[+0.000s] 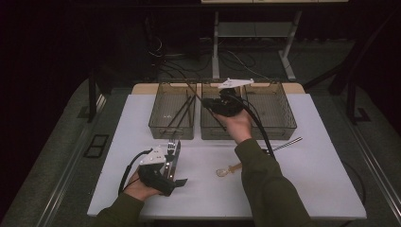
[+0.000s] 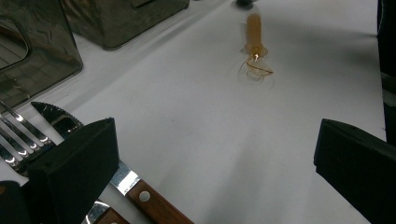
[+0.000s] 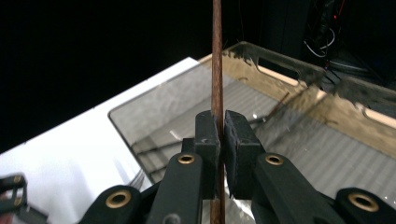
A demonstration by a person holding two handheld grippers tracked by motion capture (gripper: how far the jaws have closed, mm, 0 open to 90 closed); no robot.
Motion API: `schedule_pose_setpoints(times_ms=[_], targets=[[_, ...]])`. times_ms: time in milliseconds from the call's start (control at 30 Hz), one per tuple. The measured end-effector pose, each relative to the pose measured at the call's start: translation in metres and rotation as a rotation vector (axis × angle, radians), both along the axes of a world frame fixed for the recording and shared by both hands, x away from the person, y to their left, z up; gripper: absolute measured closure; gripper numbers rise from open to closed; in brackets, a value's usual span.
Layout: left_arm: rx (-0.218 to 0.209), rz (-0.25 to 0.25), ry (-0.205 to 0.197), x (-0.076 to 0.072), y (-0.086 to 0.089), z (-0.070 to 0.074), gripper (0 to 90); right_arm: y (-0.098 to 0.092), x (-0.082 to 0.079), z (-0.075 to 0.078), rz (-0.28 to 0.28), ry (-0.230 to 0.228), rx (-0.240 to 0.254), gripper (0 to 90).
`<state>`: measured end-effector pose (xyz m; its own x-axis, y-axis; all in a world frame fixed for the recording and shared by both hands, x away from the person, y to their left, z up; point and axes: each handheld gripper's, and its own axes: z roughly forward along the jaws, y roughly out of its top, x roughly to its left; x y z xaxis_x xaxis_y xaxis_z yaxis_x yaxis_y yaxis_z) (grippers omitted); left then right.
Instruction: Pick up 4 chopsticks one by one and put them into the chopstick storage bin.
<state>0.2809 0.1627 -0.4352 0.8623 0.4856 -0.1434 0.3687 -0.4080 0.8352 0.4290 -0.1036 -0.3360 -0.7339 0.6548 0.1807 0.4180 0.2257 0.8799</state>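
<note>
1. The bench [image 1: 312,179] is a white-topped slab in a dark room, with cables and a metal frame on the floor behind it.
2. Three see-through baskets stand side by side along the bench's far edge: the left basket [image 1: 161,124] already holds a few thin dark sticks, the middle basket [image 1: 208,130] sits under my right hand, and the right basket [image 1: 283,120] is beside it.
3. My right arm reaches forward across the bench, sleeve to the wrist, hand raised over the middle basket.
4. My right tool [image 1: 222,105] has its jaws pressed together on a thin brown chopstick [image 3: 217,56], which runs straight up between the pads in the right gripper view and slants toward the left basket in the high view.
5. My left hand rests low at the bench's near left, holding the left tool [image 1: 176,182] with its jaws spread wide and nothing between them.
6. A wood-handled knife [image 2: 140,196] and a fork [image 2: 21,133] lie just beside the left jaw.
7. An amber spoon [image 2: 254,42] lies mid-bench, well apart from the knife.
8. A slim metal utensil [image 1: 288,143] lies to the right of my right sleeve.
</note>
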Motion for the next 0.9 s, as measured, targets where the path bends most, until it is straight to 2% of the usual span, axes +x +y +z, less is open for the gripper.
schedule_pose_setpoints(times_ms=[200,467,667,900], targets=[[0.004,-0.004,0.002,0.0,-0.001,0.0,0.0,0.028,0.013,0.005,0.009,-0.007,-0.021,84.6],[0.008,-0.013,-0.006,0.0,0.0,0.0,0.0,0.064,0.03,0.004,-0.005,-0.001,-0.015,84.6],[0.01,-0.022,-0.008,0.0,0.0,0.0,0.0,0.09,0.041,-0.004,-0.001,0.0,-0.025,84.6],[0.004,-0.023,0.001,0.0,-0.001,0.0,0.0,0.111,0.05,-0.019,-0.009,0.028,-0.018,84.5]])
